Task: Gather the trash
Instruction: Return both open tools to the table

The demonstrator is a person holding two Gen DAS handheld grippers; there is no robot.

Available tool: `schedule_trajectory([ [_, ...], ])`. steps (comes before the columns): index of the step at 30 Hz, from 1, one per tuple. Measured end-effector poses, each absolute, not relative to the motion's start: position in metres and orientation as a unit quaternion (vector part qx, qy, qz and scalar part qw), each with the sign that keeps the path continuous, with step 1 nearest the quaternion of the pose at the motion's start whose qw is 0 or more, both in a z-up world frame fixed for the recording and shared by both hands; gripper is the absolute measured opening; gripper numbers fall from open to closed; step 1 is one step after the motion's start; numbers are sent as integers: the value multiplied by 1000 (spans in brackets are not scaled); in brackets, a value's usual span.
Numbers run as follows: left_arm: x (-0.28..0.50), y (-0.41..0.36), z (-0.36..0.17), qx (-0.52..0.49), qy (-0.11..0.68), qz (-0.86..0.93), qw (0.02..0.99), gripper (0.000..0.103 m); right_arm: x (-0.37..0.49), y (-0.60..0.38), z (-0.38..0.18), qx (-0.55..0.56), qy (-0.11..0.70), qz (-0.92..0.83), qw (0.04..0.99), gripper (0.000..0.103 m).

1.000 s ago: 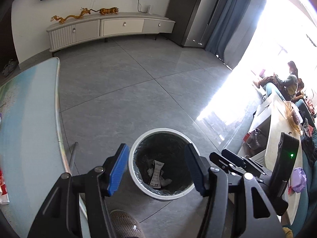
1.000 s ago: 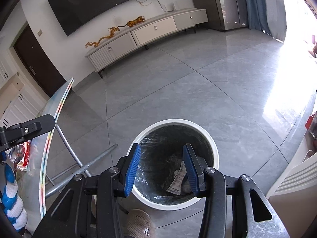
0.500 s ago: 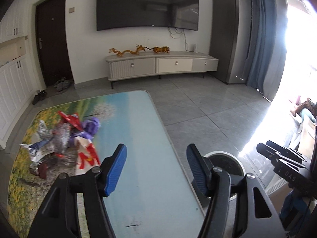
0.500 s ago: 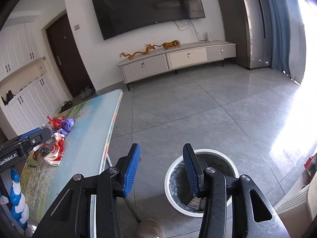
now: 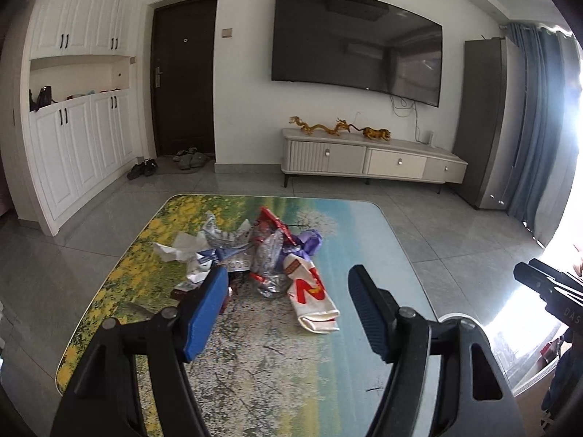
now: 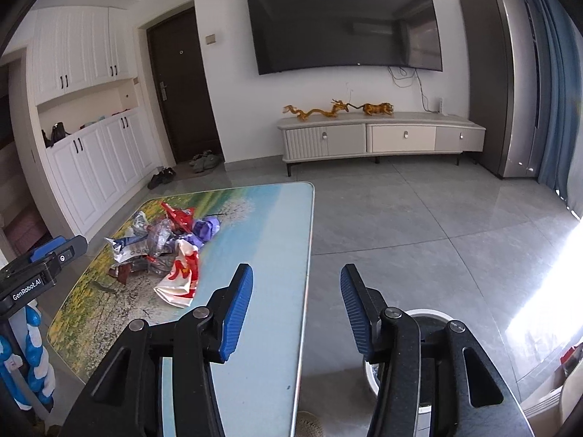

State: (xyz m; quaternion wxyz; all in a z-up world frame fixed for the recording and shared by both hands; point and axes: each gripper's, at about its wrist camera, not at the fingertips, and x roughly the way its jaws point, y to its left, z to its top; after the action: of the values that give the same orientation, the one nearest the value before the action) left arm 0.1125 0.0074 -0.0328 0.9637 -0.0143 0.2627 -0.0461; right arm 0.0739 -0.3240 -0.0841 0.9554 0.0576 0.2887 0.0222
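1. Trash (image 5: 262, 255) lies in a pile on the far left part of the bench (image 5: 364, 247).
2. The left gripper (image 5: 286, 313) hangs just near the pile, its jaws opening, with nothing between them.
3. The right gripper (image 6: 295, 313) is over the bench's right edge, jaws opening, holding nothing.
4. The bin (image 6: 433, 314) stands on the floor, right of the bench.
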Motion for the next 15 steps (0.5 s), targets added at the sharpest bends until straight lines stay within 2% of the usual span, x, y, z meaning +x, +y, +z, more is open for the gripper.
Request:
schedule_trajectory([
  [15,91,101,-40,-59,244,21,968,67,81,-244,-69,10,305,69,950,51],
])
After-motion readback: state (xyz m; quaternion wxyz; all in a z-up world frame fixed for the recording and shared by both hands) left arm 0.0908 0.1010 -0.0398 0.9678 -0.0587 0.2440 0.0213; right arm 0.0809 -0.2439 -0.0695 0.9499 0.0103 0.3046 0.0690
